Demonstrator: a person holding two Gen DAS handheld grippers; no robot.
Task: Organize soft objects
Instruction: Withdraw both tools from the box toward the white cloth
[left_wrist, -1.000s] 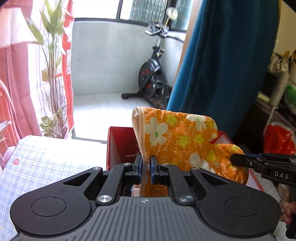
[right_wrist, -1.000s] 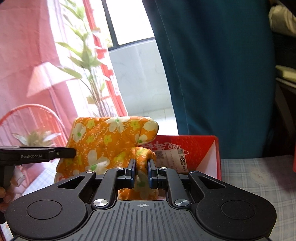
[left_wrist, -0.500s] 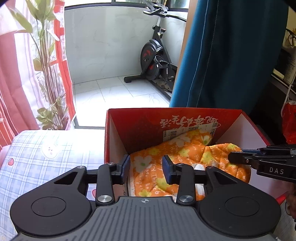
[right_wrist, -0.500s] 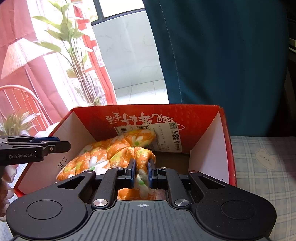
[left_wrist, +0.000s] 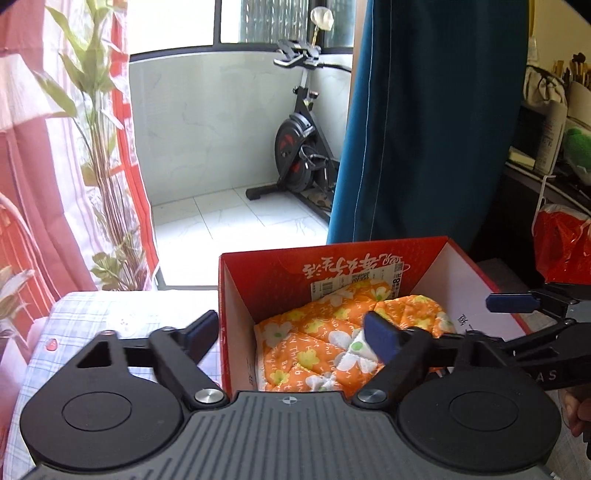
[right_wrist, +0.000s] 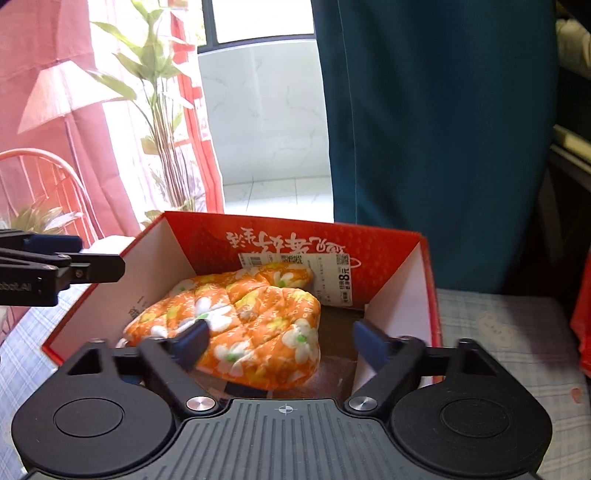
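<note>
An orange quilted cloth with white and yellow flowers (left_wrist: 321, 339) lies crumpled inside a red cardboard box (left_wrist: 258, 273); it also shows in the right wrist view (right_wrist: 255, 325), in the same box (right_wrist: 424, 266). My left gripper (left_wrist: 291, 336) is open wide and empty, straddling the box's left wall above the cloth. My right gripper (right_wrist: 280, 339) is open wide and empty just above the cloth. Each gripper shows at the edge of the other's view.
The box stands on a checked blue-white cloth surface (right_wrist: 498, 325). A teal curtain (left_wrist: 424, 122) hangs behind it. A plant (left_wrist: 103, 184), red curtains and an exercise bike (left_wrist: 299, 147) stand beyond. A red plastic bag (left_wrist: 561, 243) is at the right.
Both grippers lowered the cloth into the box, then let go. The left opened first, the right after, and both now stand wide open a little back from the cloth.
</note>
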